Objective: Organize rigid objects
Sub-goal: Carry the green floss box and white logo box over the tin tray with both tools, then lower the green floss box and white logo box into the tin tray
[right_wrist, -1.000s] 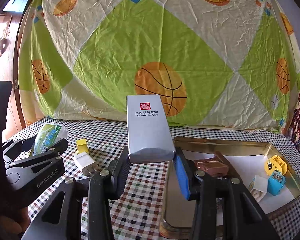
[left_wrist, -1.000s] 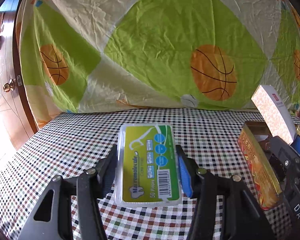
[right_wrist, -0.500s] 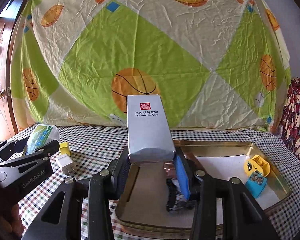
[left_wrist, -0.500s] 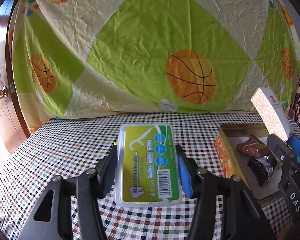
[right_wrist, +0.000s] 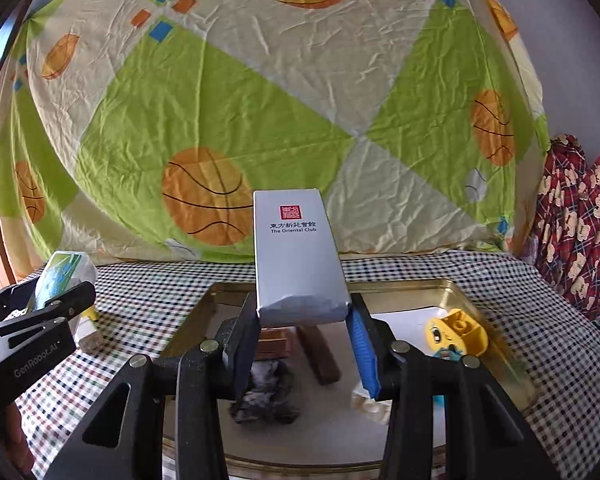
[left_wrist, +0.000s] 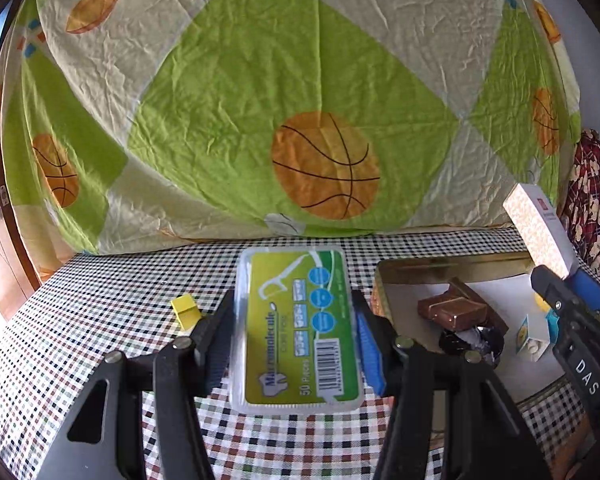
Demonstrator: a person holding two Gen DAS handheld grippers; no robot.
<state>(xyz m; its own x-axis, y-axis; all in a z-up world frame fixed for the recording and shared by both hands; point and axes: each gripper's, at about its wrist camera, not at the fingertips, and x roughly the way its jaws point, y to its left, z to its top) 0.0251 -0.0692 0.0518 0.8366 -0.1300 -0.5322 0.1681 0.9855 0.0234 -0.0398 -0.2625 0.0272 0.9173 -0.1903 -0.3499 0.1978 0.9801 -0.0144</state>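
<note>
Left gripper (left_wrist: 294, 332): jaws closed on the floss case (left_wrist: 296, 328), one pad on each long side; case clear of the counter (left_wrist: 100, 360).
Right gripper (right_wrist: 302, 320): jaws closed on the grey box (right_wrist: 298, 256), gripped at its near end, far end rising up and away.
Tray (right_wrist: 496, 320): gold metal, on the checked counter, already holding a brown bar (right_wrist: 320, 352), a dark crumpled wrapper (right_wrist: 266, 396), a yellow toy (right_wrist: 458, 330) and a small white-and-blue piece (left_wrist: 534, 334).
Key relation: the grey box hangs directly over the tray's near-middle part, long axis pointing away from the jaws toward the tray's far rim; the floss case sits to the left of the tray, over bare cloth, long axis also running away from its jaws.
Nearer hand: the right, by my reading; it looks ready to lower and let go, while the left must first travel rightward past the tray's left rim.
Free spot: open tray floor shows to the left of the brown bar, which seems the likely place for the box.
Left on the counter: a yellow block (left_wrist: 185, 310), outside the tray, left of the floss case.
Risk: the box could come down on the bar or wrapper beneath it.
</note>
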